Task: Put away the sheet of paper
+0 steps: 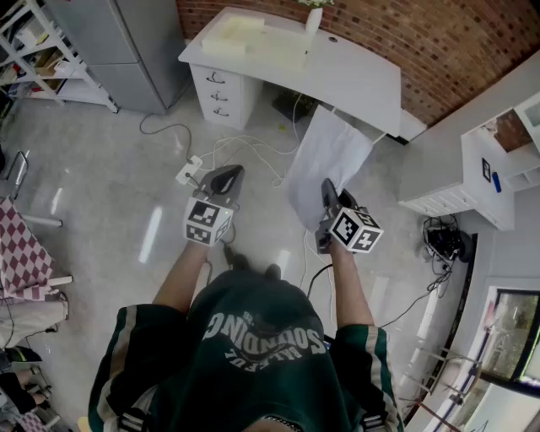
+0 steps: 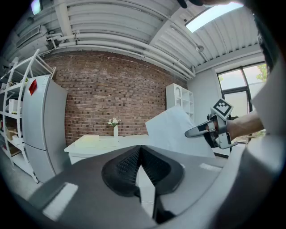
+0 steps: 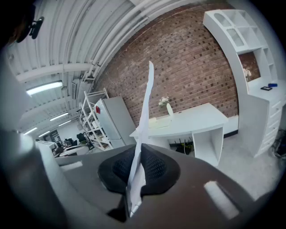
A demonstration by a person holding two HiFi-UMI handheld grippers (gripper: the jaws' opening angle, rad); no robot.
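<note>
A white sheet of paper (image 1: 325,156) hangs in the air in front of the person, pinched at its near edge by my right gripper (image 1: 326,192), which is shut on it. In the right gripper view the sheet (image 3: 144,117) stands edge-on between the pads (image 3: 154,166) and rises upward. My left gripper (image 1: 224,179) is held level to the left of the sheet, shut with nothing in it. From the left gripper view the sheet (image 2: 176,132) shows at the right, with the right gripper (image 2: 190,133) gripping it.
A white desk (image 1: 354,80) with drawers (image 1: 218,94) stands ahead against the brick wall, with a pale pad (image 1: 240,38) and a small vase (image 1: 314,18) on top. Cables and a power strip (image 1: 187,173) lie on the floor. A white shelf unit (image 1: 498,169) is at right, a grey fridge (image 1: 139,51) at left.
</note>
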